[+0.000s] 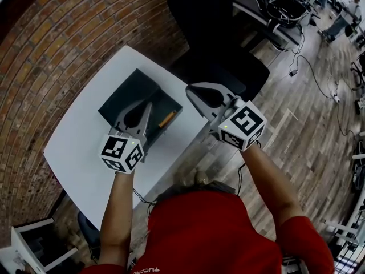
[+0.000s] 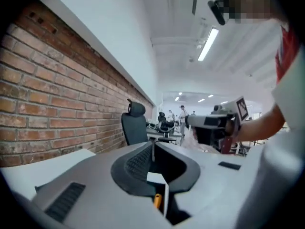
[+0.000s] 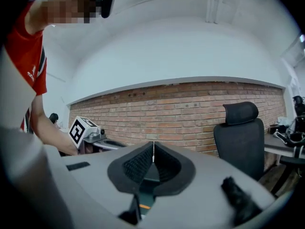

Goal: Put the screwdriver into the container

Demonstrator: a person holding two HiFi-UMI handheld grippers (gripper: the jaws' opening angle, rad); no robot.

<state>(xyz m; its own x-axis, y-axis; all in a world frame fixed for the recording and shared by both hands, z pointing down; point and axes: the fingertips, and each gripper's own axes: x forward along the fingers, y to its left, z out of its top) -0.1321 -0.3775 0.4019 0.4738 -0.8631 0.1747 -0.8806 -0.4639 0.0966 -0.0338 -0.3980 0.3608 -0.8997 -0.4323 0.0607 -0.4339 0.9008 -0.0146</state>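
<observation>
- Red shirt fills the near side of the head view, and both forearms reach out from it.
- The left gripper hangs over the dark container on the white table. Its tongs are pressed together on nothing.
- The right gripper shows past the table's edge, over the black chair. Its tongs are also pressed together and empty.
- The screwdriver, orange-handled, lies inside the container by the wall on the chair side, so the task looks done.
- The container sits close to the table's chair-side edge. If the left gripper dips or swings, it could clip the rim and push the container toward that edge.
- A knock like that could also tip the container and roll the screwdriver out.
</observation>
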